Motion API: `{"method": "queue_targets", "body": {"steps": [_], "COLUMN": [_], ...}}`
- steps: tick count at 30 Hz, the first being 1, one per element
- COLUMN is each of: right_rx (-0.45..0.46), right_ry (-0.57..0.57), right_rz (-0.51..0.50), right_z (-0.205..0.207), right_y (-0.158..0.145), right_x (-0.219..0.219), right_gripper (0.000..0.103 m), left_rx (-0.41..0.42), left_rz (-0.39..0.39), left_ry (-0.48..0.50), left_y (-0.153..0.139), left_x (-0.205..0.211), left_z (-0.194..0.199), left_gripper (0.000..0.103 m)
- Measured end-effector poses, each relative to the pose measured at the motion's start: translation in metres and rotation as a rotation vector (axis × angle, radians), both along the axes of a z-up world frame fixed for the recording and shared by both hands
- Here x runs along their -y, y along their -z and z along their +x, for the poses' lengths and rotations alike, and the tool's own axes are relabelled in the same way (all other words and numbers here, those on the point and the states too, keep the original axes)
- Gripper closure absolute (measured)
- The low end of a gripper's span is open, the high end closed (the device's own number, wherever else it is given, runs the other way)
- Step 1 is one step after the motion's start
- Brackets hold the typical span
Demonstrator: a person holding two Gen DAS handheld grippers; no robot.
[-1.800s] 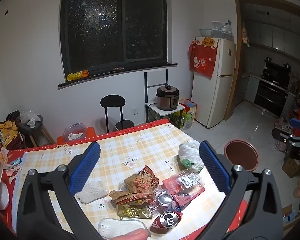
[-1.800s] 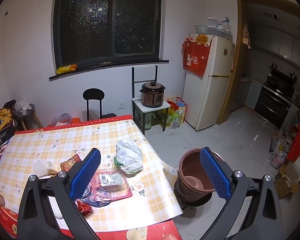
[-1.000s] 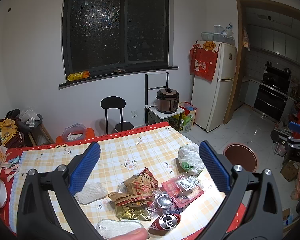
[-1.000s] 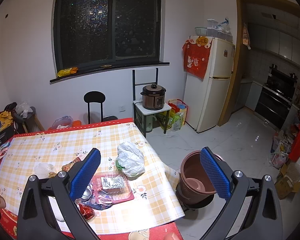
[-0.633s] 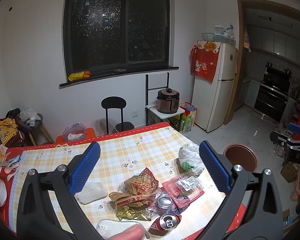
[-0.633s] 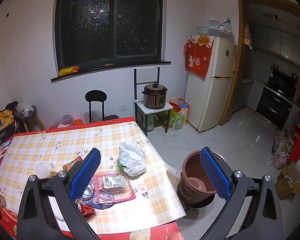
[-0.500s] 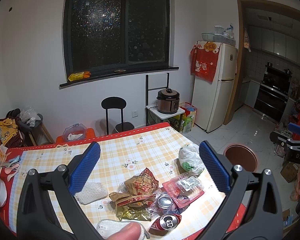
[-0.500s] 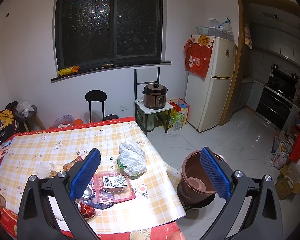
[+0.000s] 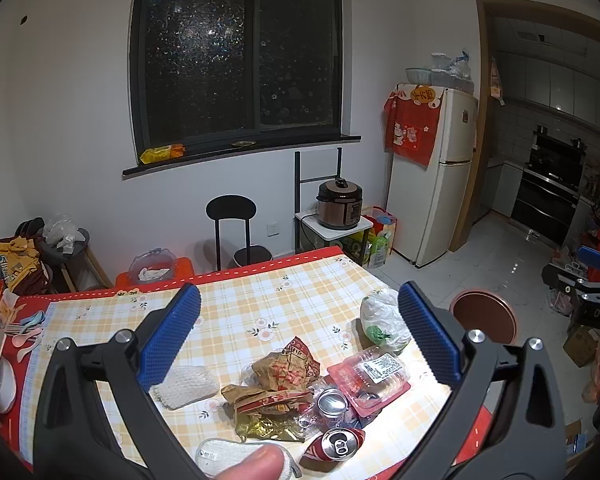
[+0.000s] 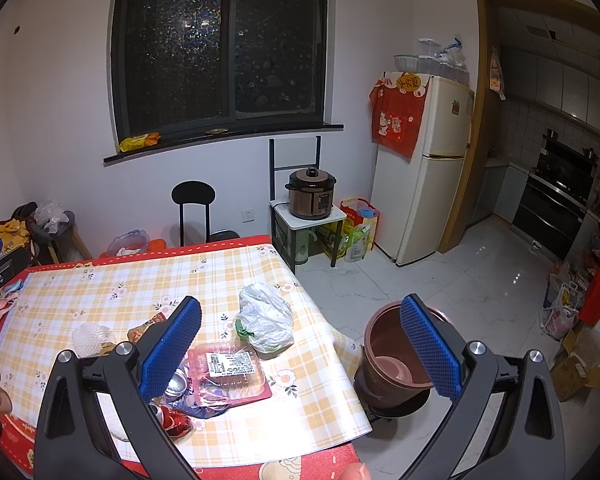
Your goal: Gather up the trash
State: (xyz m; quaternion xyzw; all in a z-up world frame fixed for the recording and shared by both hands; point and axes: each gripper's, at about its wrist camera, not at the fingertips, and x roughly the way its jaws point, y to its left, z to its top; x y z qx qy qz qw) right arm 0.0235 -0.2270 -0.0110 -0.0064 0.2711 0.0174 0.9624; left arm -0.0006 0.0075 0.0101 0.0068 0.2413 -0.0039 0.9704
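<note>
- Both tongs hang above the near edge of the counter (image 9: 260,300), jaws wide apart and holding nothing: the left tongs (image 9: 300,336) face the litter pile, the right tongs (image 10: 300,340) look out over the counter's corner toward the bin (image 10: 396,364).
- The trash sits in a cluster near the front edge: a crumpled brown wrapper (image 9: 280,376), a clear plastic tray (image 10: 228,368) with a label, a red can (image 9: 338,444) on its side, a second can (image 9: 330,402), a white foam net (image 9: 184,386) and a knotted plastic bag (image 10: 266,320) toward the bin side.
- The brown bin stands on the floor just beyond the counter's corner, mouth open (nothing seems collected so far).
- Risks, as I judge them: the pieces overlap, so closing on the wrapper may drag the cans along, and the red can could roll off the edge.
- The tray is thin and slick; a pinch on its rim may buckle it or let it slip.
- The bag is soft and could slide out mid-carry, landing on the floor short of the bin.
</note>
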Motion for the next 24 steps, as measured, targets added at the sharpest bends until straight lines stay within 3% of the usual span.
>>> {"method": "queue_targets", "body": {"steps": [24], "right_rx": [0.001], "right_ry": [-0.001], "right_rz": [0.001], "right_z": [-0.0003], "right_y": [0.0018], "right_x": [-0.0021], "right_gripper": [0.005], "left_rx": [0.004], "left_rz": [-0.003], "left_ry": [-0.013], "left_y": [-0.0044], "left_x": [-0.0079], "left_z": [0.0009], "left_gripper": [0.005]}}
